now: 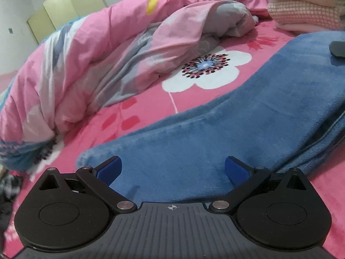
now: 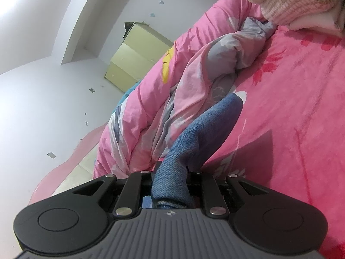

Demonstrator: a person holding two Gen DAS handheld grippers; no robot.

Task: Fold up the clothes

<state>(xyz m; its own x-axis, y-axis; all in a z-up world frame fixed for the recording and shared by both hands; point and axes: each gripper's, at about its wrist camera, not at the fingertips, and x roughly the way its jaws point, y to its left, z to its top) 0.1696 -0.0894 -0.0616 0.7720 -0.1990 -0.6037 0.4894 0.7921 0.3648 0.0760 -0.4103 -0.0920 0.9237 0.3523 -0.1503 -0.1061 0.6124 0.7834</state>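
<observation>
Left wrist view: the garment point(image 1: 215, 129) lies on the bed point(image 1: 151, 105), running from 6 o'clock toward 3 o'clock. The quilt point(image 1: 90, 51) is heaped along the bed's edge from 9 to 12 o'clock. A pile of folded clothes point(image 1: 306, 6) sits at 1 o'clock, beyond the garment. A cabinet point(image 1: 64, 10) stands at 11 o'clock, behind the quilt.
</observation>
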